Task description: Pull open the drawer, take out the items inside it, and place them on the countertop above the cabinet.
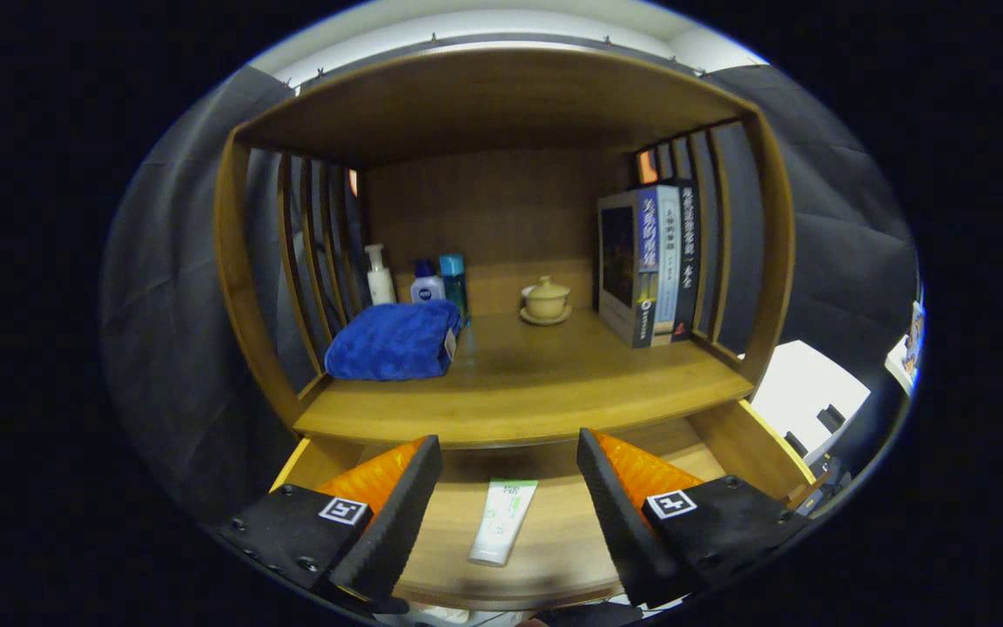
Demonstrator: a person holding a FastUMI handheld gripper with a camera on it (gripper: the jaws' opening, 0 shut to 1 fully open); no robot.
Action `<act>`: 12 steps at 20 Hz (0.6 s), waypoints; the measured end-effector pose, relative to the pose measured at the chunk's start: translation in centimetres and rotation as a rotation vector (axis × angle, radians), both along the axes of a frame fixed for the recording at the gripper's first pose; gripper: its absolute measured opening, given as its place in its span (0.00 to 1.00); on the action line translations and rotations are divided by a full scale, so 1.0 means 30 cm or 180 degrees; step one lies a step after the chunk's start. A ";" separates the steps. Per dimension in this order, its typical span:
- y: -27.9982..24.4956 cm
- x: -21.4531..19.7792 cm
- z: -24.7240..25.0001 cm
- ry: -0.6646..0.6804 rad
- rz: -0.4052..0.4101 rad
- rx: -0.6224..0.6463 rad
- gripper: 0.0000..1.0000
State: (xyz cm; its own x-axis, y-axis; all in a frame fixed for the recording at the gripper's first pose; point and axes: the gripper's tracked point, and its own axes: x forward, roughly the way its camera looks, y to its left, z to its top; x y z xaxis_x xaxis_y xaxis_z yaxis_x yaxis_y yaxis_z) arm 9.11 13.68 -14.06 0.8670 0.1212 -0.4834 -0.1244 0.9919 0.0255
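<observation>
Jaws spread wide apart, gripping nothing, poised over the open drawer. Tube lying flat on the drawer floor between the fingers, cap end toward 12 o'clock, touching neither finger. Table just above the drawer, wooden, roofed by a hutch with slatted sides. At 10 o'clock from the tube, a folded towel resting on the table near the left slats. Behind the towel, three bottles in a row against the back panel. At 12 o'clock, well beyond the jaws, a lidded cup on a saucer. At 1 o'clock, books standing upright against the right slats. Possibly more in the drawer under the table's edge; too shadowed there to tell.
</observation>
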 end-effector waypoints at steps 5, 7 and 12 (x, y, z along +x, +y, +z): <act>0.043 0.045 -0.139 0.0608 0.0104 -0.0168 1.00; 0.047 0.055 -0.189 0.0796 0.0114 -0.0246 1.00; 0.045 0.054 -0.345 0.1351 0.0055 -0.0236 1.00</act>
State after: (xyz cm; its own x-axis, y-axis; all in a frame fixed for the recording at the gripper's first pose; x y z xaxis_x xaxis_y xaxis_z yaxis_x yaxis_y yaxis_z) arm 10.74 15.04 -24.42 0.5875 0.0854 -0.8047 -0.1349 0.9908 0.0067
